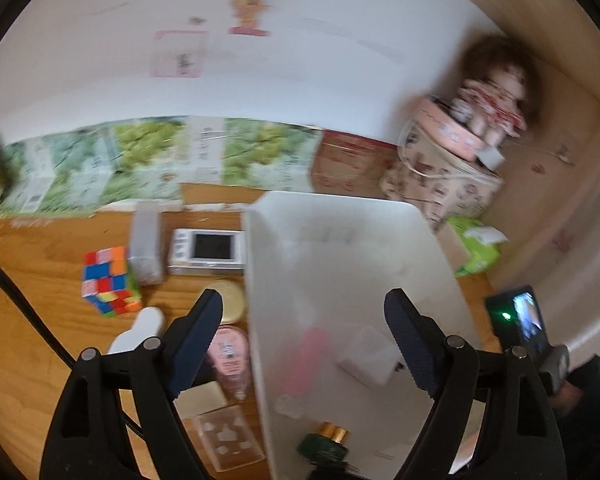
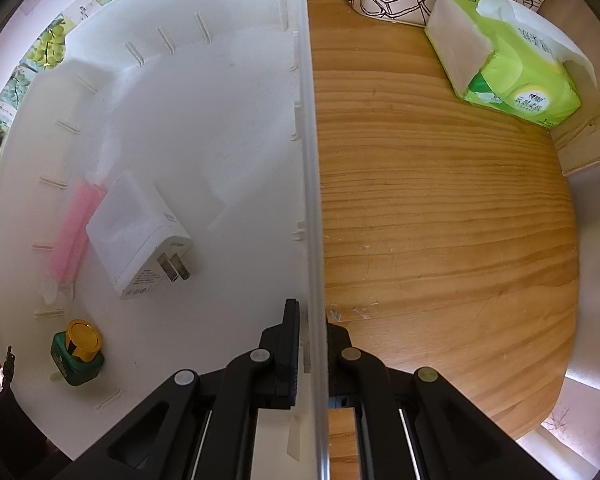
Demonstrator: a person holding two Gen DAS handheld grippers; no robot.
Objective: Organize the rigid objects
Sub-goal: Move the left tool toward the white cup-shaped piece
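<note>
Bin wall is pinched between the pressed-together fingers of the right gripper, which points straight down and steadies the white container on the wooden table.

Left gripper fingers are spread wide with nothing between them; they hang above the bin's near-left corner, one finger outside the wall, one over the interior.

Contents already in the bin: a white charger near centre, a pink item touching it at 9 o'clock, and a green bottle with a gold cap at 7 o'clock.

Loose items lie on the table at 9 o'clock of the bin in the left wrist view: a cube, a clear box, a white device, a round tin, a pink tube, a white stick-shaped piece and a clear case. Blur prevents closer identification.

Step in hand, as judged: fetching the next loose item.

Procedure:
1. Keep the right grip on the wall so the bin cannot slide.
2. Swing the left gripper toward 9 o'clock, clearing the wall.
3. Take the nearest item first; the pink tube lies closest.
4. Straddle its narrow width, then close.
5. Release low over bare bin floor, away from the charger.
</note>
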